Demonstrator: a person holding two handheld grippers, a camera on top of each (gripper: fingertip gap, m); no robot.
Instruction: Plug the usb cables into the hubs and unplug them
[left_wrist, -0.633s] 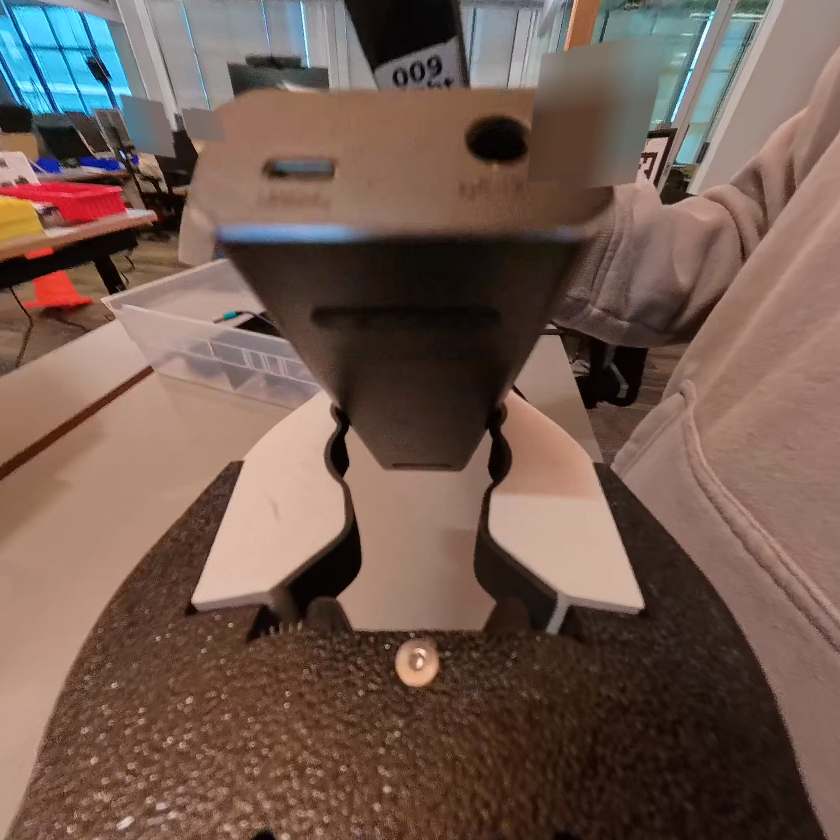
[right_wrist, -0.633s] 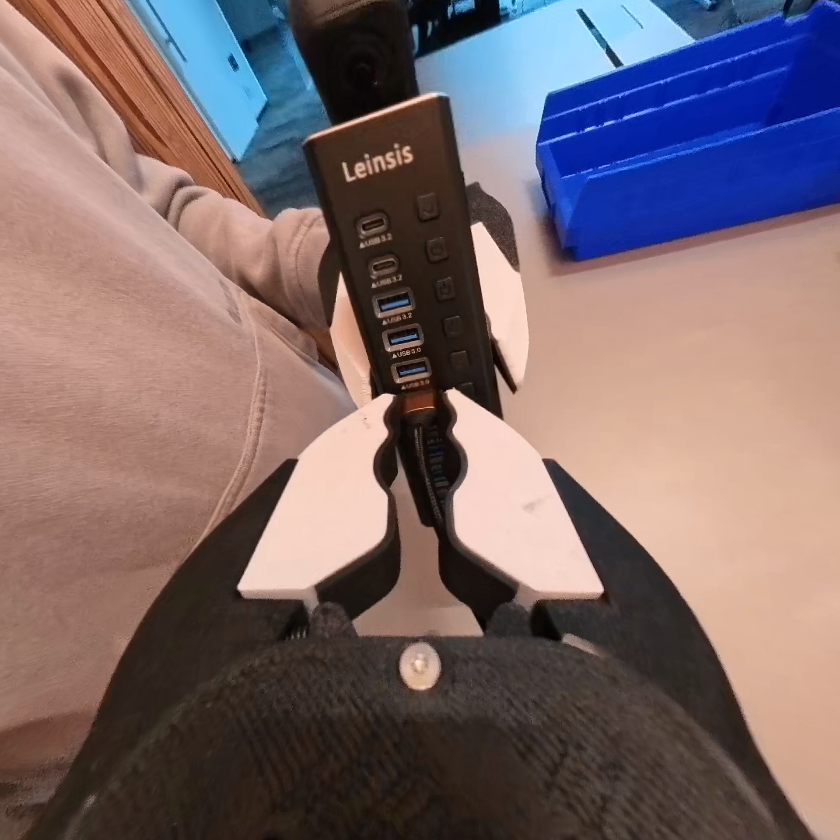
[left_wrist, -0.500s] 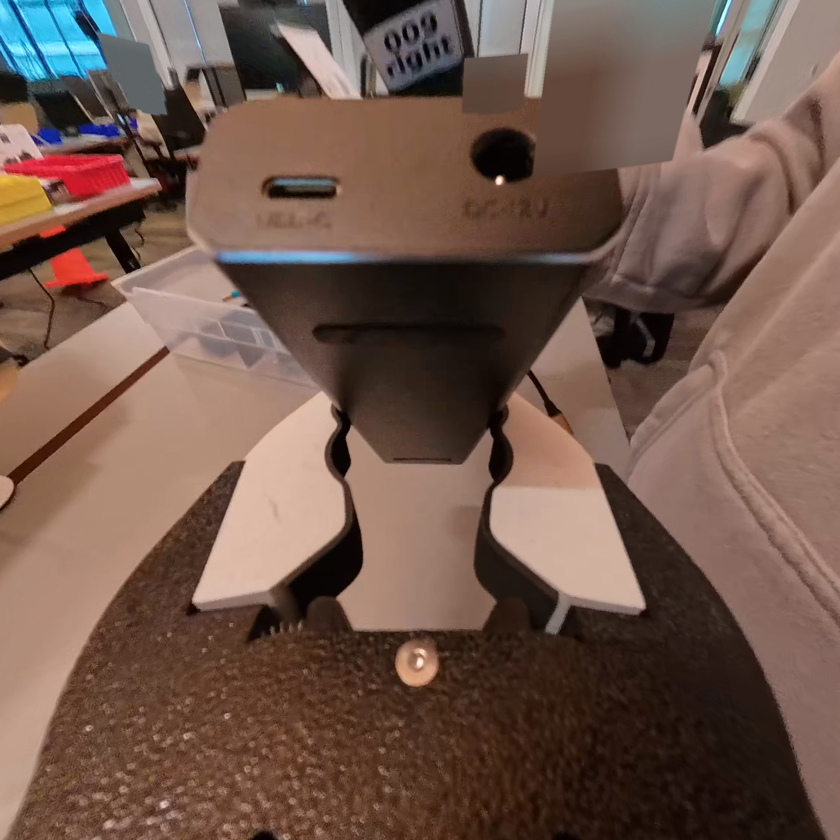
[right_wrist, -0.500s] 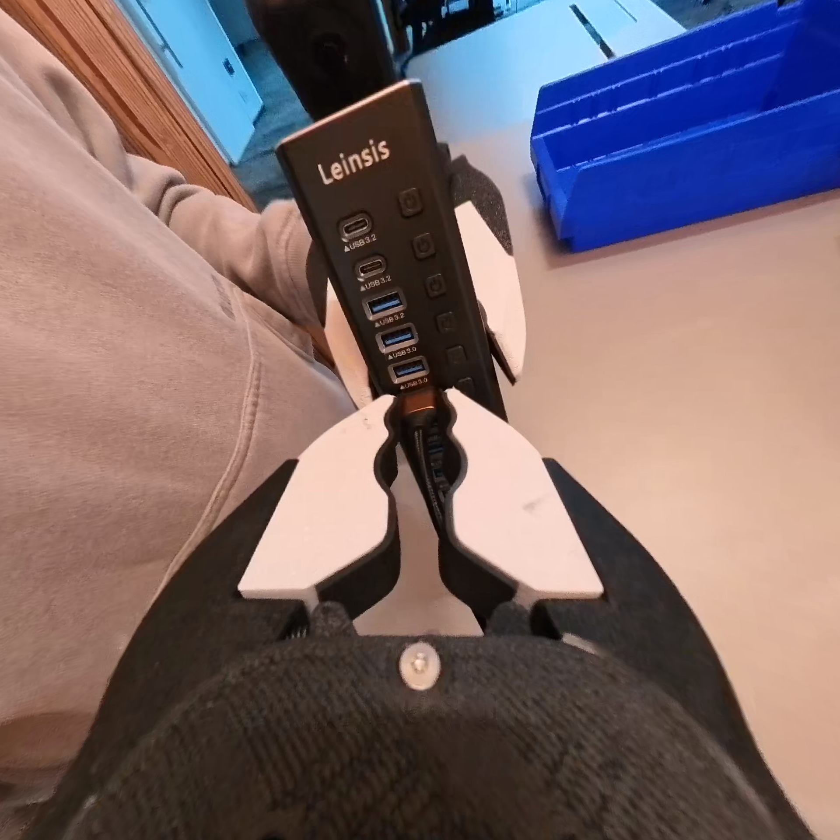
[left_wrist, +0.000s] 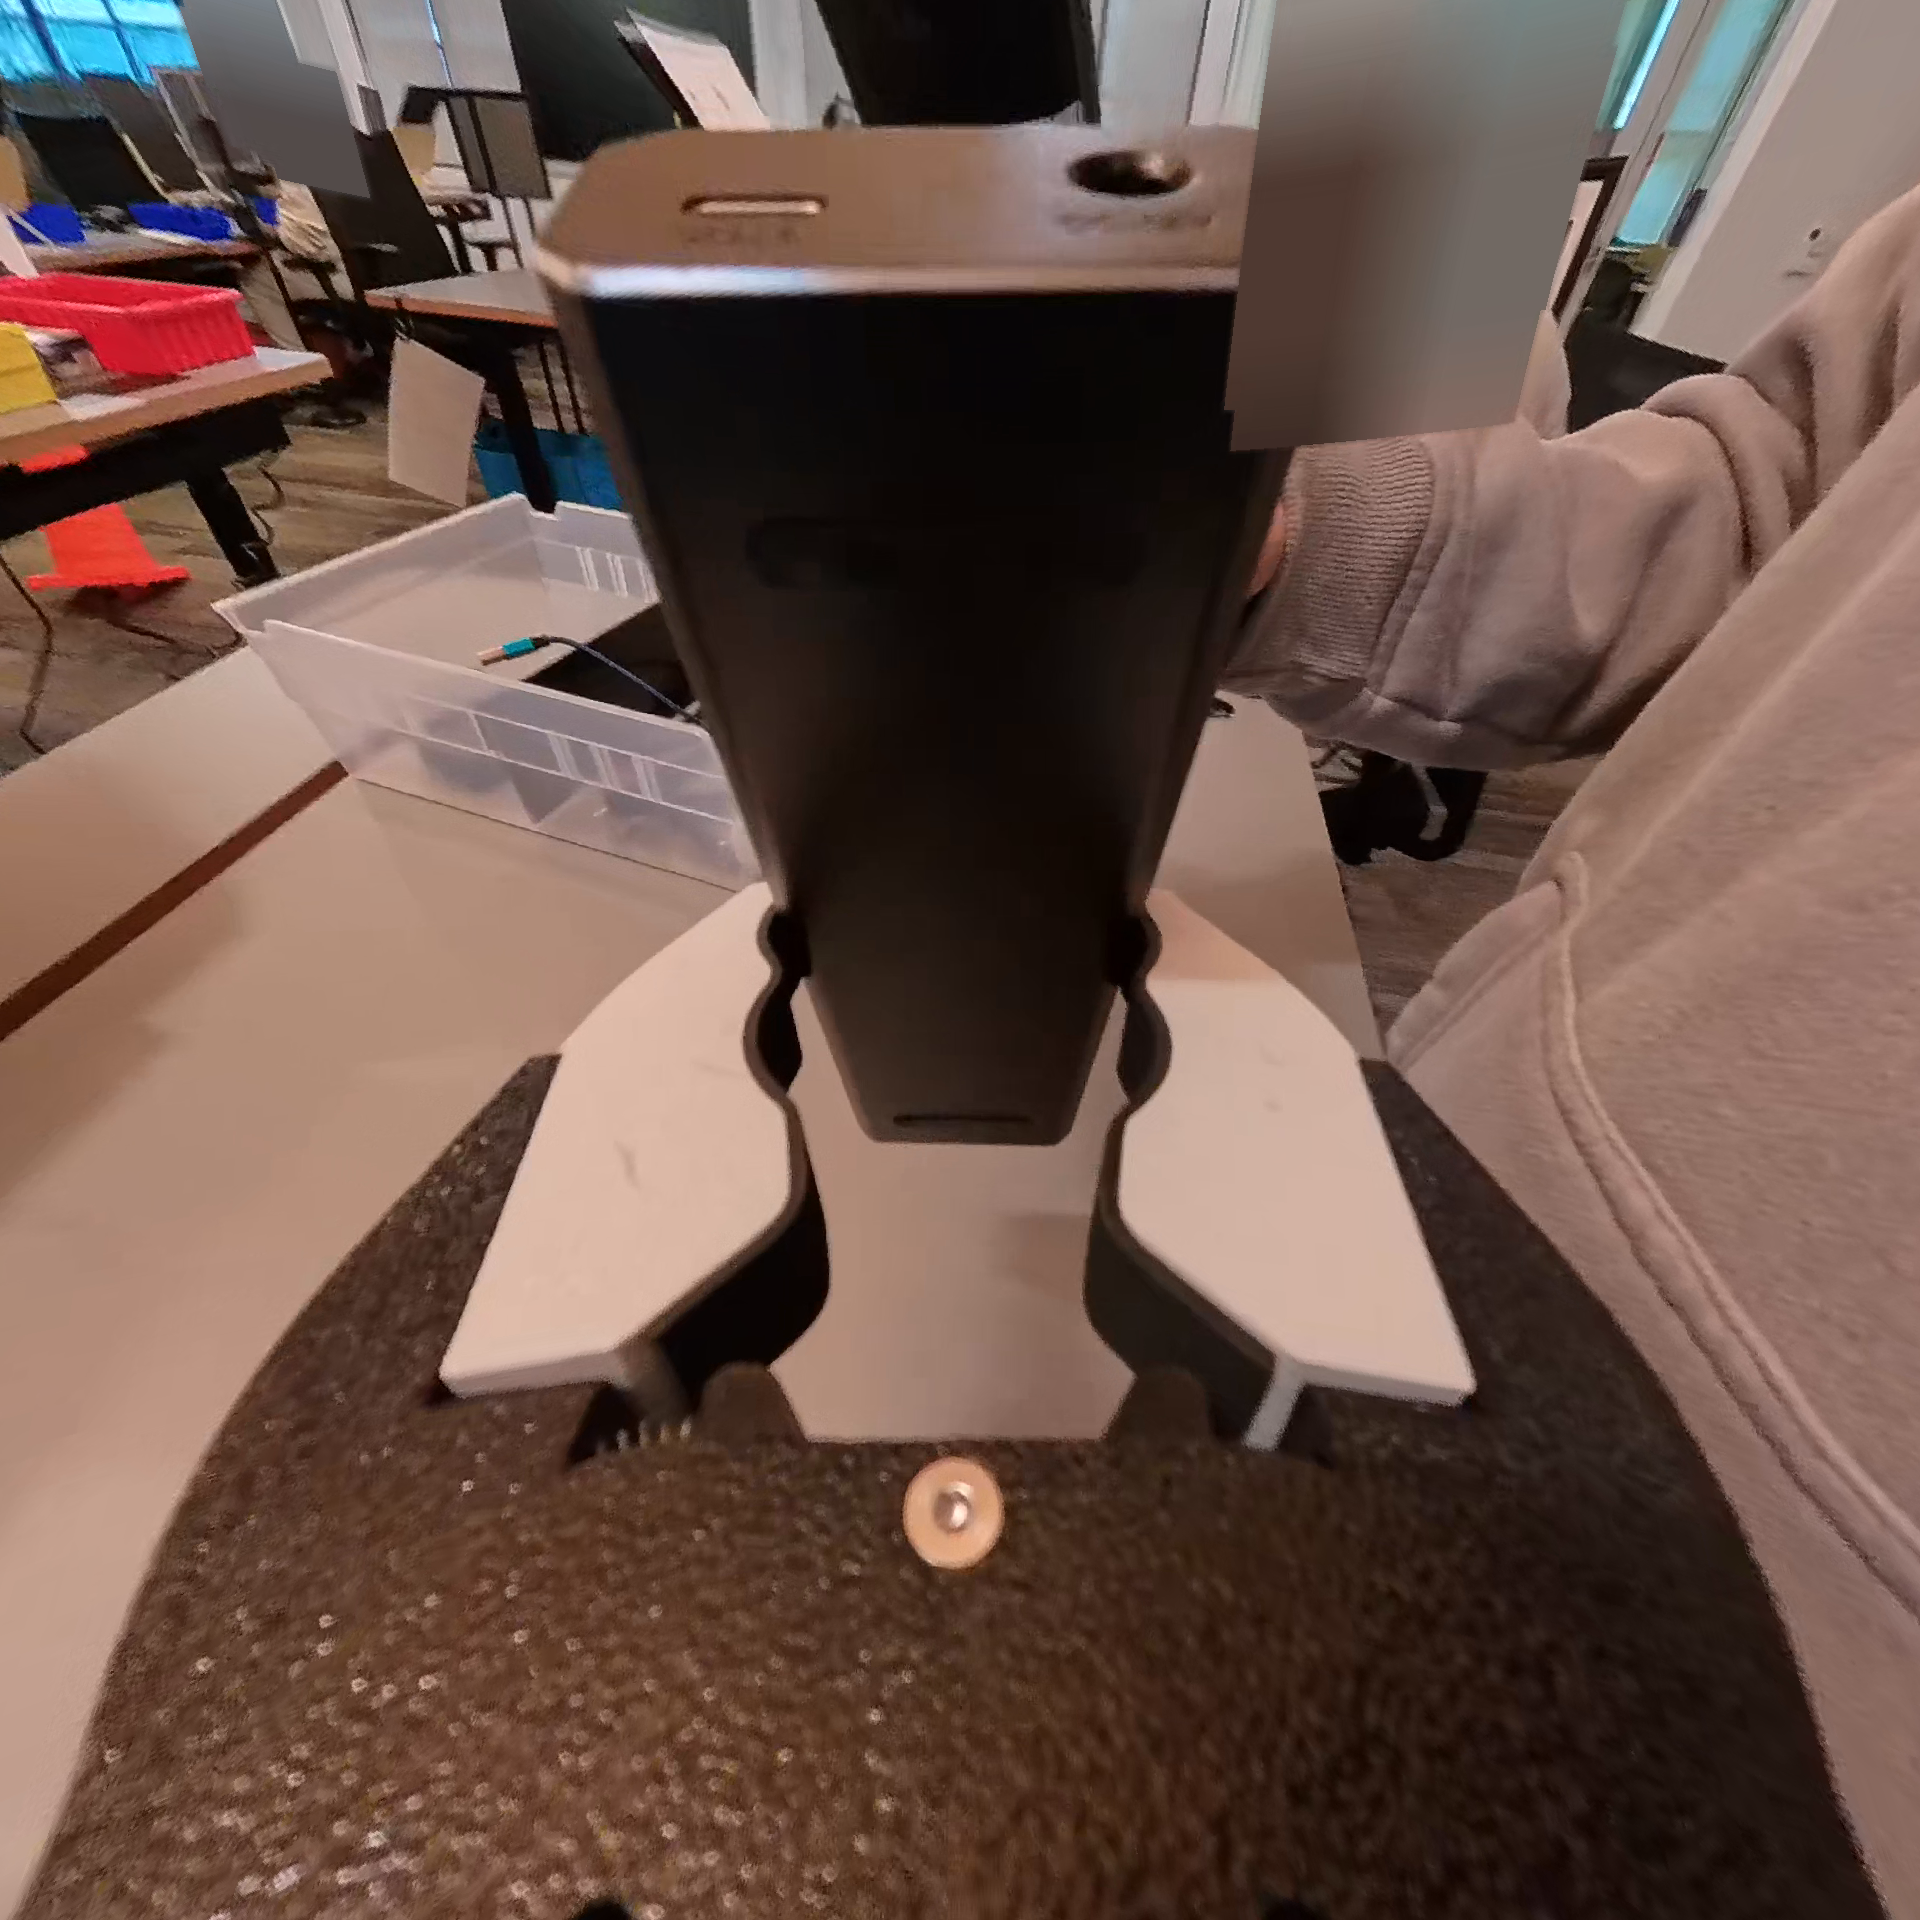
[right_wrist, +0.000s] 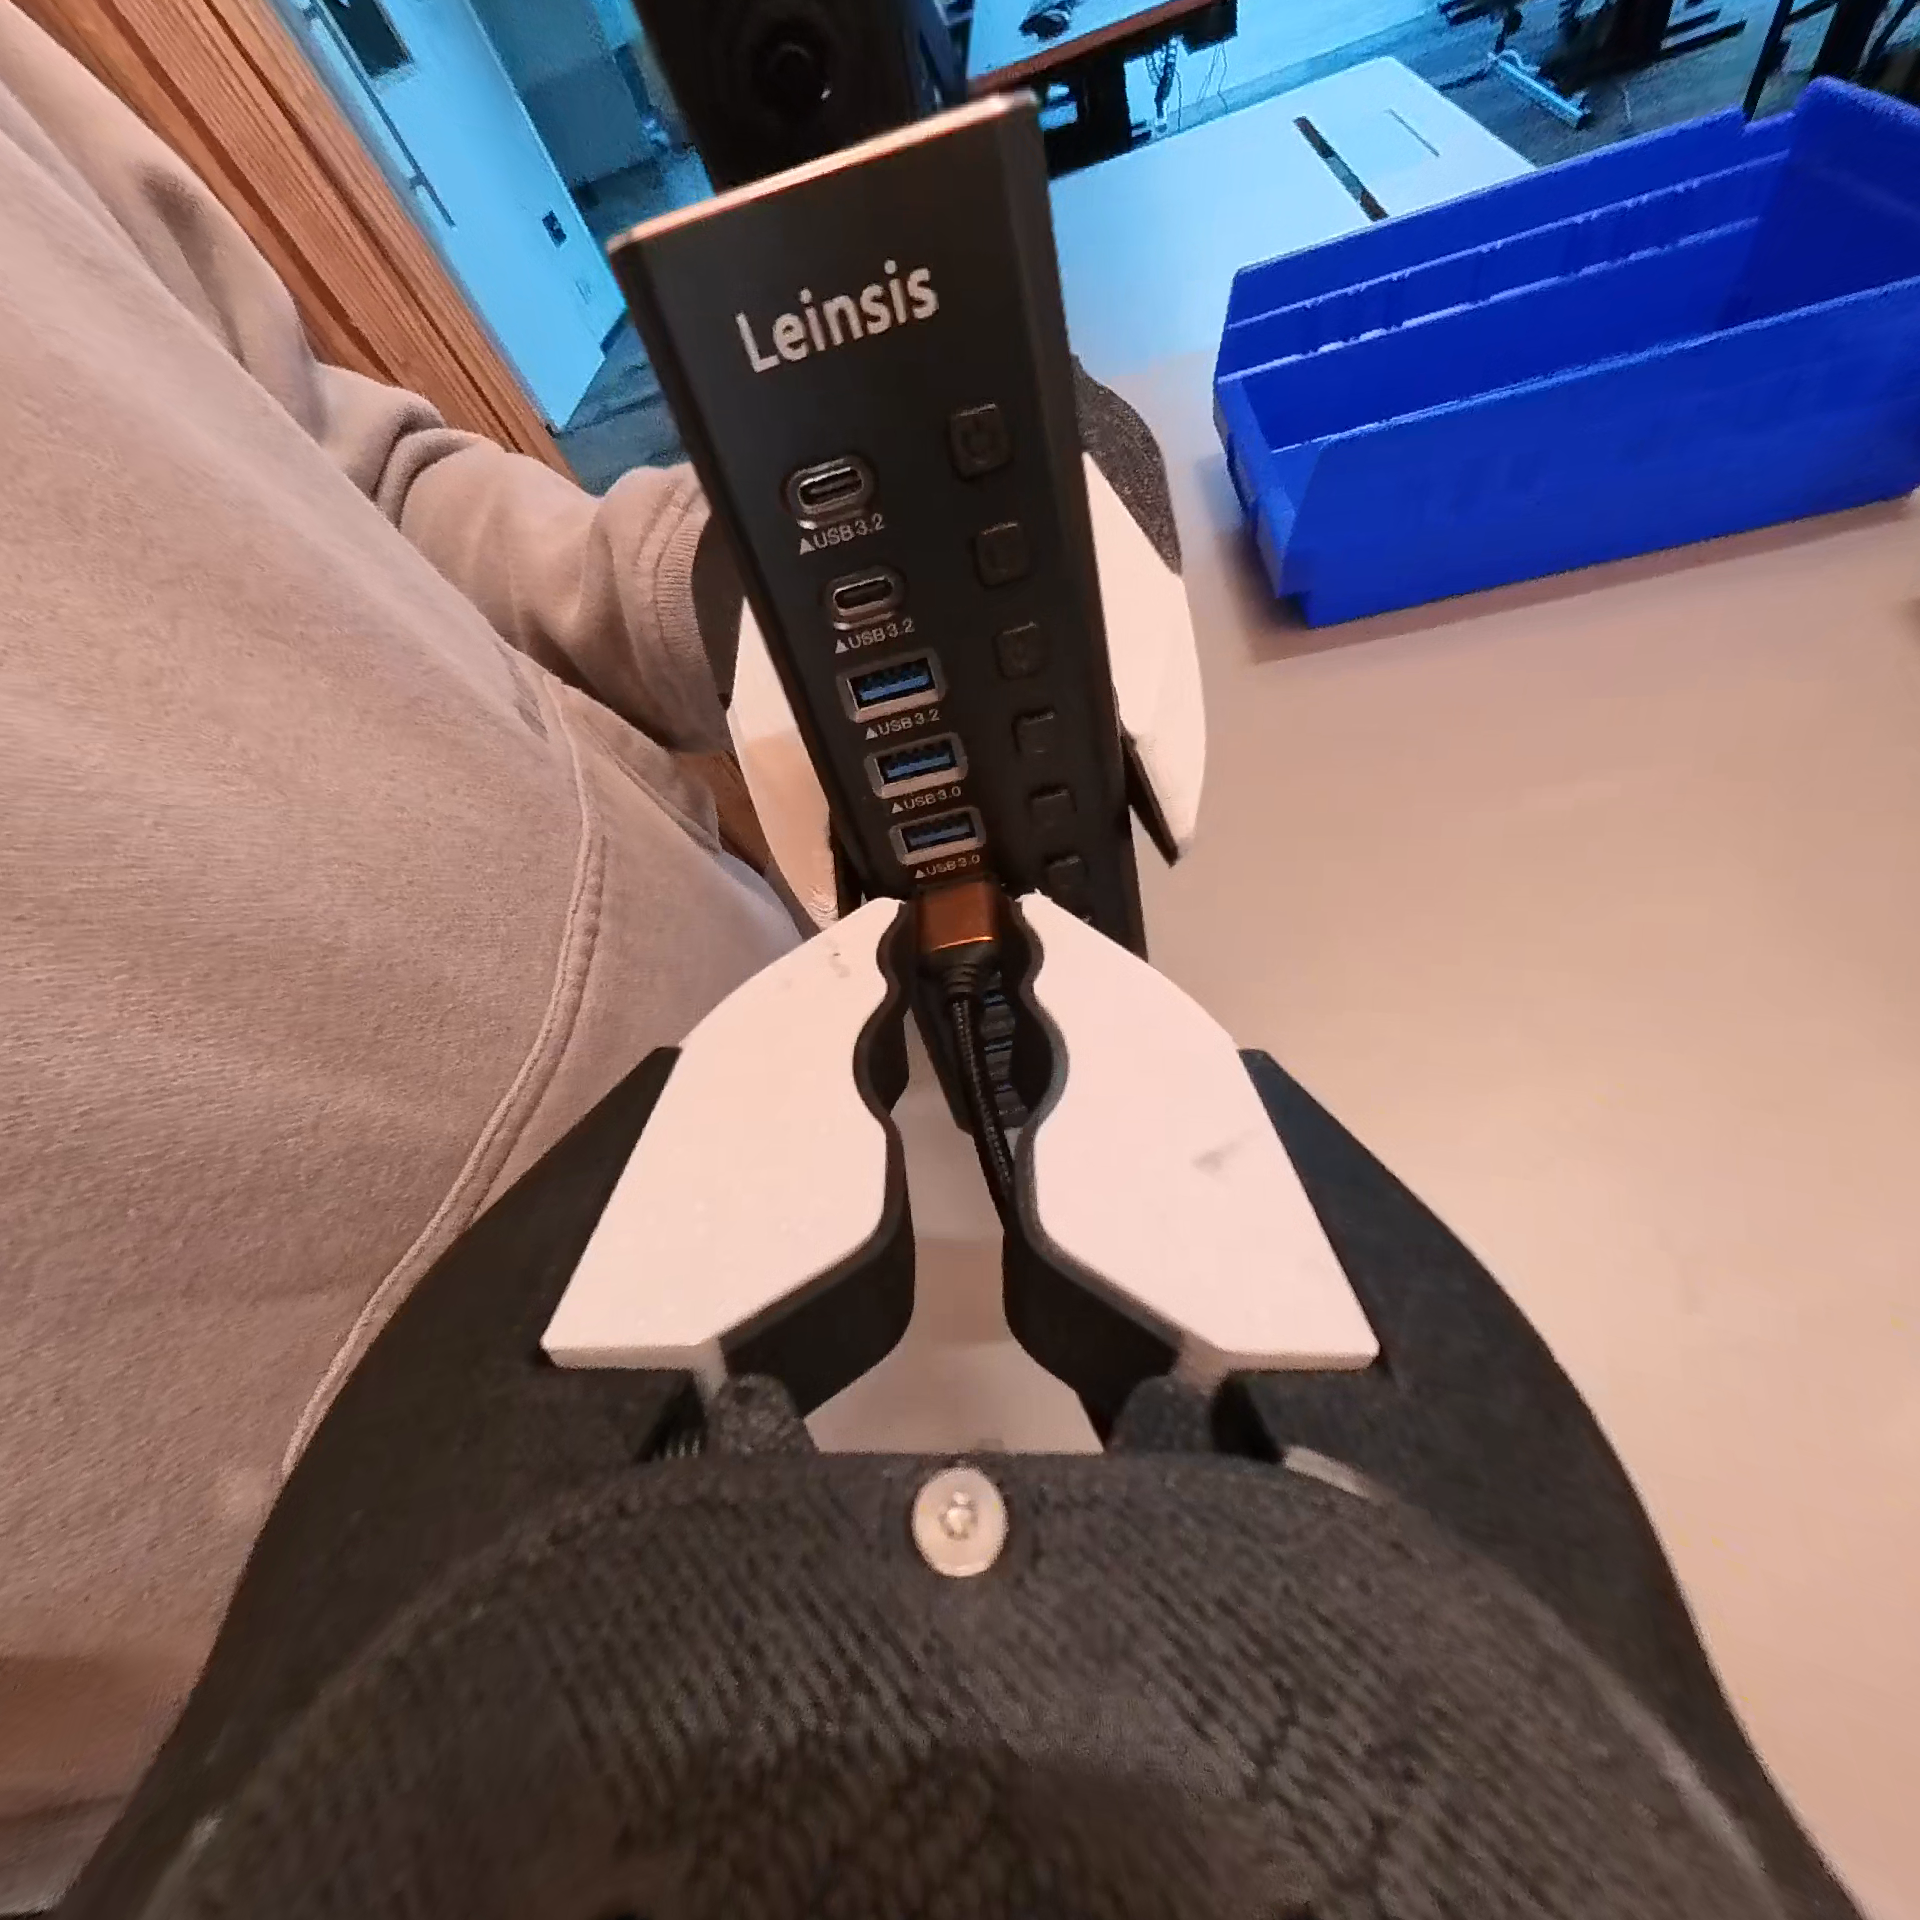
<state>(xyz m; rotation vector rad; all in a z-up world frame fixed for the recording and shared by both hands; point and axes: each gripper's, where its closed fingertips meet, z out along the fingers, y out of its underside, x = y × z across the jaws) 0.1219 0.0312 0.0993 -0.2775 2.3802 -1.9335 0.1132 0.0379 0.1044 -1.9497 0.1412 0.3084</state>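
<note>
My left gripper is shut on the lower end of a black USB hub and holds it upright above the table, its back toward that camera. In the right wrist view the hub's front shows a column of ports and buttons. My right gripper is shut on a copper-coloured USB plug with a black braided cable. The plug's tip meets the hub's face just below the lowest visible blue port; I cannot tell how deep it sits. The left gripper's white fingers show behind the hub.
A clear plastic bin with a loose cable stands on the table at the left. A blue bin stands at the far right. A person's beige sweatshirt fills the near side, with a sleeve behind the hub.
The hub and both grippers have swung together. The hub's top end has tipped away from the left camera and more of its back shows. Both grips are unchanged.
</note>
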